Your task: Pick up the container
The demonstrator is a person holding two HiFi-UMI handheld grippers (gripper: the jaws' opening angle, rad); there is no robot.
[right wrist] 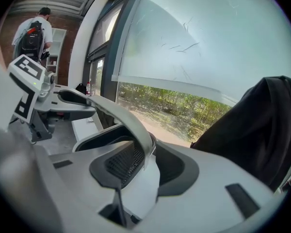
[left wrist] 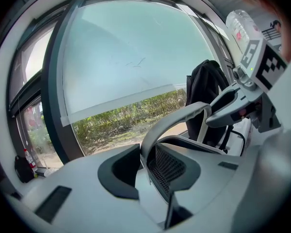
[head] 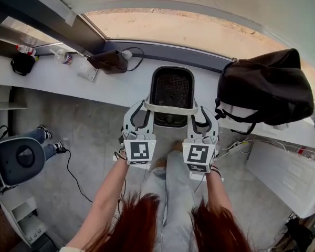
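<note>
- The left claw (head: 138,109), centre-left in the head view, is released. Its jaws stand apart on either side of the container's white rim.
- The container (head: 172,91), a black mesh basket with a white rim, sits at frame centre against the near edge of the white bench (head: 110,85). What it rests on cannot be told.
- The right claw (head: 203,113) is released, jaws wide, and the same rim runs between them ungripped.
- A black backpack (head: 265,85) lies on the bench at upper right, near the container.
</note>
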